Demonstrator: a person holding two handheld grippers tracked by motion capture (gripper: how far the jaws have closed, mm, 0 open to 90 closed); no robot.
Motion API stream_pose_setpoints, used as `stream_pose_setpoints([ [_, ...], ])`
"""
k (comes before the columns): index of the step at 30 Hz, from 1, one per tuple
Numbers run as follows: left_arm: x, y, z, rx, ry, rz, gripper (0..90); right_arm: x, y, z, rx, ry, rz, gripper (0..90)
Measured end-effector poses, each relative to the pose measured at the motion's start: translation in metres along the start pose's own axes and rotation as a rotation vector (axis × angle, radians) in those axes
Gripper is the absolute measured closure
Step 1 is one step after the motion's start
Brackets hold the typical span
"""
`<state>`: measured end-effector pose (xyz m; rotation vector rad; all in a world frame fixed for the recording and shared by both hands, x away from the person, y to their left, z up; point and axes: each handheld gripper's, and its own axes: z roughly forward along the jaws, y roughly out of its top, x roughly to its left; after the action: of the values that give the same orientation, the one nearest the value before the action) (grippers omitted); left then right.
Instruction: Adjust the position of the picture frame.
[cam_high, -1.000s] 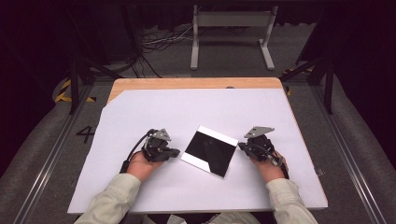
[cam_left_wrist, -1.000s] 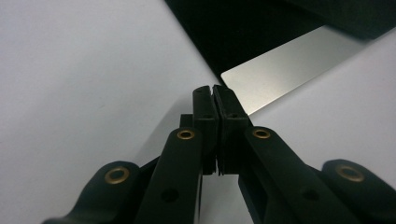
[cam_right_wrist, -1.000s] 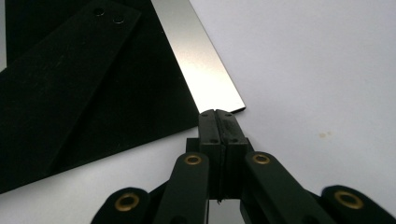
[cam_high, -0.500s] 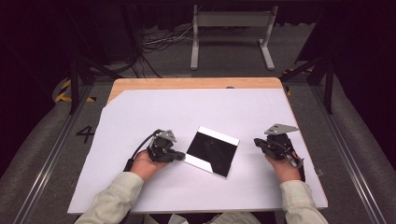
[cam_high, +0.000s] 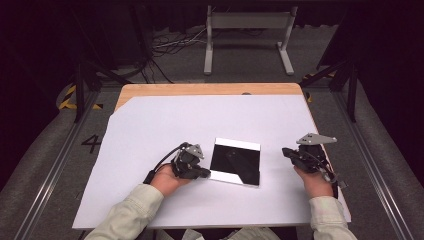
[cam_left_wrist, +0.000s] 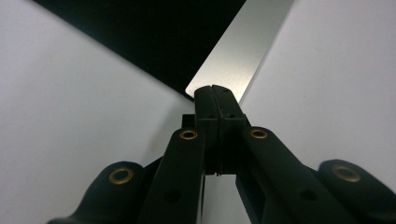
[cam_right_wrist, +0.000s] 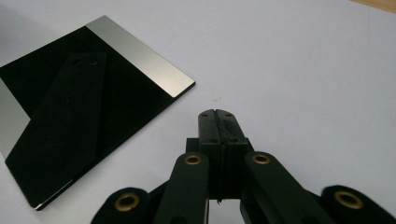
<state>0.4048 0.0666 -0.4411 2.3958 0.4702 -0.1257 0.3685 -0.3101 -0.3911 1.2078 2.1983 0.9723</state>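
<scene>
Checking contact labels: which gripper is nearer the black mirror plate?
Left. The left gripper has its shut tips at the plate's near-left corner, seemingly touching. The right gripper sits off its right edge, with white table between.

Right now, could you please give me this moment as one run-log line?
left gripper: shut, tips at black panel corner | right gripper: shut, apart | panel: flat on white sheet

The high view looks forward and down from above the person's near side, taking in the whole bench (cam_high: 150, 125). The left gripper view sits very close to the black panel (cam_left_wrist: 154, 37), facing its corner just over the left tongs (cam_left_wrist: 215, 91). The right gripper view looks along the right tongs (cam_right_wrist: 217, 115) from farther off, sharing that panel.
</scene>
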Motion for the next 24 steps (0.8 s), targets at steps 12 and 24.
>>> stream_pose_setpoints([
  [12,-0.008,0.012,0.013,-0.008,-0.028,0.038,90.0,-0.002,-0.005,-0.008,-0.004,-0.001,0.019,89.6],
  [24,-0.015,0.018,0.022,-0.026,-0.013,0.067,90.0,-0.006,-0.008,-0.017,-0.023,0.020,0.014,89.5],
])
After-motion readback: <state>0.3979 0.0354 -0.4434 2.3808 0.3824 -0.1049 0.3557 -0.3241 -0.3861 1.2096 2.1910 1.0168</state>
